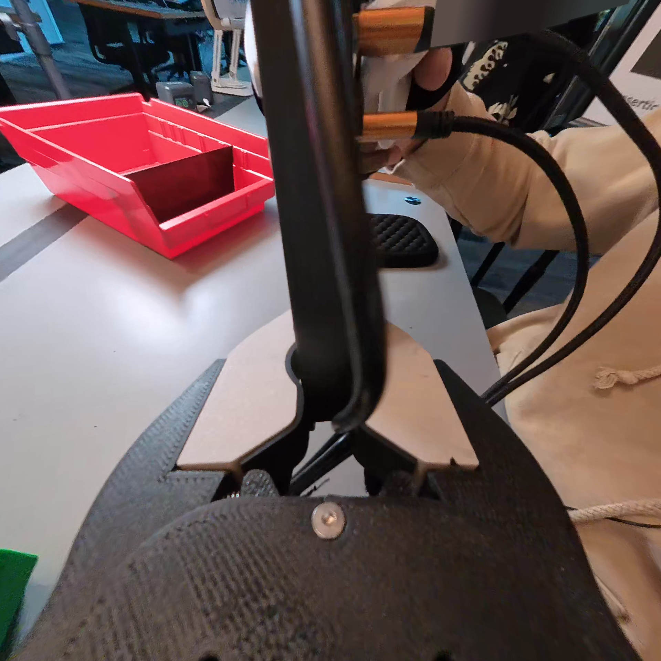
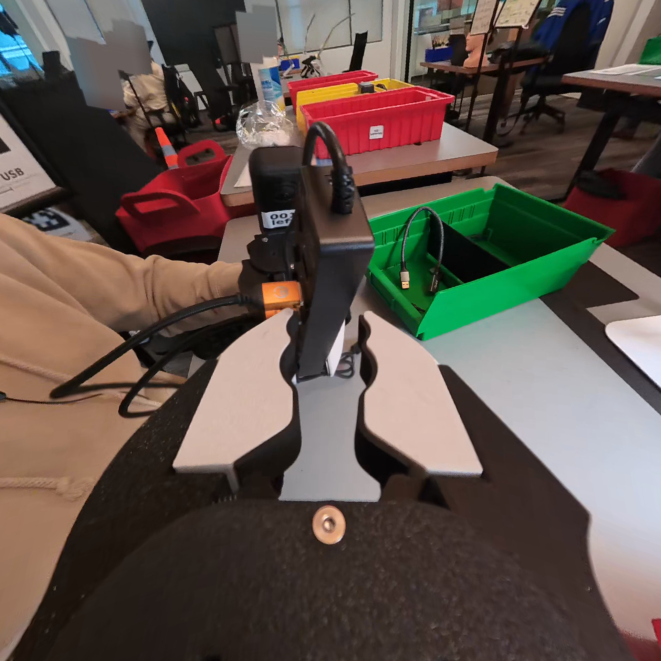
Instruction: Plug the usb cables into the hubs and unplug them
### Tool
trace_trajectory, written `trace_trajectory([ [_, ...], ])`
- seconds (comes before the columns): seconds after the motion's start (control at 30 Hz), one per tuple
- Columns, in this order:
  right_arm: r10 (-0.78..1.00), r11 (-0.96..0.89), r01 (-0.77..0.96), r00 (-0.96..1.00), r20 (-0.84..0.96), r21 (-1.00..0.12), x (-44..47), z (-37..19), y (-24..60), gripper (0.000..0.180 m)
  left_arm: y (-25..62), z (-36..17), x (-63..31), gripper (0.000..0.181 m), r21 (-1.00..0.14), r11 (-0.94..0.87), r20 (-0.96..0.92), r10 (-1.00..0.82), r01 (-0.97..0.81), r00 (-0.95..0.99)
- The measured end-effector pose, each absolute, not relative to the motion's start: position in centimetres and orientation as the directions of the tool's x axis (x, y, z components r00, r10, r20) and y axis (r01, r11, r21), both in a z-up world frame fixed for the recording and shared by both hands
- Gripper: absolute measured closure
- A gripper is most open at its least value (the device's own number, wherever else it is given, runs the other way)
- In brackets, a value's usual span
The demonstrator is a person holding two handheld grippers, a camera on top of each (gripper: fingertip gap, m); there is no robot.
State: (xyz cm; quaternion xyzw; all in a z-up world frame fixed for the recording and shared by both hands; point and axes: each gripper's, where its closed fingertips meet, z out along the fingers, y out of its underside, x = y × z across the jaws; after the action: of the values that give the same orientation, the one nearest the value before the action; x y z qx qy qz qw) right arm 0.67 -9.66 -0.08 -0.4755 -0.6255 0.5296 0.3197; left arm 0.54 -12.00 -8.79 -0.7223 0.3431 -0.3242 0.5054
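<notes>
Grey desk [image 2: 518,375] in an open office carries a black USB hub [image 2: 332,272], standing on edge and clamped at its lower end by the left hand-held gripper [image 1: 334,411]. The right hand-held gripper [image 2: 327,343] sits released, fingers spread either side of the hub. Just right of the hub, a green bin [image 2: 500,307] holds a braided USB cable [image 2: 422,236]; a red bin [image 1: 150,200] lies left of it

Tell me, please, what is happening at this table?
The left hand-held gripper is shut on a black USB hub that has orange plugs with black cables in its side. The right hand-held gripper is open, its fingertips on either side of the hub's near end. A braided cable lies in the green bin.
</notes>
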Motion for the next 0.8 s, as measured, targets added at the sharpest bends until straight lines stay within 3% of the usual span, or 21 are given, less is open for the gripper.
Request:
trace_trajectory([
  [0.2, 0.890, -0.038, 0.286, -0.425, -0.163, -0.958, 0.9, 0.3, -11.0, 0.114, -12.6, -8.9, 0.9, 0.157, -0.953, -0.267, 0.156, -0.839, -0.145, 0.522],
  [0.37, 0.869, -0.042, 0.270, -0.465, -0.168, -0.962, 0.7, 0.8, -12.2, 0.124, -12.7, -8.9, 1.1, 0.156, -0.951, -0.271, 0.156, -0.837, -0.149, 0.525],
  [0.5, 0.806, -0.134, 0.273, -0.529, -0.265, -0.953, 0.9, 1.9, -12.8, 0.108, -12.8, -8.6, 0.9, 0.156, -0.954, -0.271, 0.165, -0.834, -0.130, 0.526],
  [0.67, 0.778, -0.189, 0.249, -0.553, -0.299, -0.950, 0.8, 2.8, -12.7, 0.114, -13.1, -9.0, 1.2, 0.156, -0.953, -0.272, 0.167, -0.839, -0.134, 0.517],
  [0.8, 0.883, -0.060, 0.298, -0.430, -0.190, -0.953, -0.6, 0.5, -11.6, 0.154, -13.1, -10.1, 1.6, 0.156, -0.944, -0.276, 0.144, -0.837, -0.181, 0.529],
])
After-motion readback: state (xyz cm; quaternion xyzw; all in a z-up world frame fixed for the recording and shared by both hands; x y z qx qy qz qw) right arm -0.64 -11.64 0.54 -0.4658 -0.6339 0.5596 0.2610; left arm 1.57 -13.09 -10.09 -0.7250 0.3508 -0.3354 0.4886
